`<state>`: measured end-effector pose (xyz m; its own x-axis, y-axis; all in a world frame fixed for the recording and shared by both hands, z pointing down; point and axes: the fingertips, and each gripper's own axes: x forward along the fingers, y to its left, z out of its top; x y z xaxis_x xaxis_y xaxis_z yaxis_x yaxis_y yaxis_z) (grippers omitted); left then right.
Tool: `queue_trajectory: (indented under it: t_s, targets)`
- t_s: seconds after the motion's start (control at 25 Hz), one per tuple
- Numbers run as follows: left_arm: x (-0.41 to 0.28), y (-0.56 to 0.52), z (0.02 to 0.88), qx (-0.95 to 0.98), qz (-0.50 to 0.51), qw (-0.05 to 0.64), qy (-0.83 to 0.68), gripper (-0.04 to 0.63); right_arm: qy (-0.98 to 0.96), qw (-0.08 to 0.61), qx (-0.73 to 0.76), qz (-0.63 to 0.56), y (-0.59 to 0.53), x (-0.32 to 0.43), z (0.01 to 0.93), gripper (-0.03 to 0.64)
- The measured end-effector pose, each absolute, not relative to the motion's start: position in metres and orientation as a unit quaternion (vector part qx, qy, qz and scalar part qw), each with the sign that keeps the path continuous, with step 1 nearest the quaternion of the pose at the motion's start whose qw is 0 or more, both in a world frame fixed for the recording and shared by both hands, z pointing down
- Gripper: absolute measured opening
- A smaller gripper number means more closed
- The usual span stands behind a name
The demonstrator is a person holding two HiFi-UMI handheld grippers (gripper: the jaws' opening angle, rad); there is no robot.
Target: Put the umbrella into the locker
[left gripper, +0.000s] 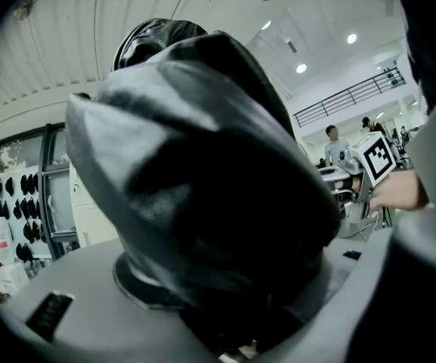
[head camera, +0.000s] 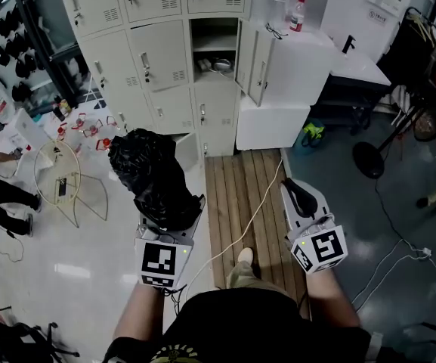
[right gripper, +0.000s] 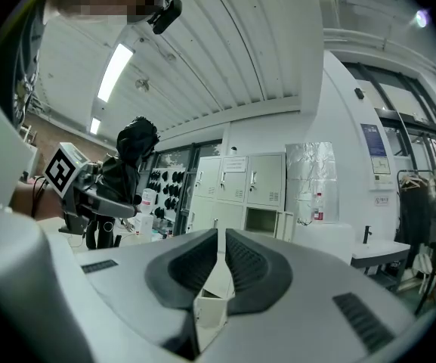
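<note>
One bank of pale lockers fills the far wall, with a single compartment standing open, its door swung to the right. Bare floor and a slatted wooden board lie between it and the person. Nearer, the umbrella, a folded bundle of crumpled, glossy black cloth, rises from the left gripper, whose jaws clamp its lower end. The right gripper, well apart from it, has its pads pressed together on nothing.

Stretches left forearm and right forearm forward, apart. Grips the umbrella upright in the left gripper, jaws clamped round it. Holds the right gripper about level, jaws pressed together, nothing between.
</note>
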<state>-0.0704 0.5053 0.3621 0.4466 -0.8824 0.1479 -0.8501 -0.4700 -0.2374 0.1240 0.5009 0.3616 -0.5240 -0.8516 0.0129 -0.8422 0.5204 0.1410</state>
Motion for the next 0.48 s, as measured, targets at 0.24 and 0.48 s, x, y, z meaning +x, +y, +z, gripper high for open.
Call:
queue_trajectory:
  t_s: [0.24, 0.48]
  targets:
    - [-0.062, 0.449, 0.363, -0.841, -0.129, 0.058, 0.523, 0.293, -0.878, 0.042, 0.474, -0.049, 0.441, 0.134, 0.367, 0.034]
    - [-0.054, 0.405, 0.374, -0.837, -0.132, 0.046, 0.528, 0.293, -0.886, 0.042, 0.459, -0.049, 0.394, 0.138, 0.371, 0.035]
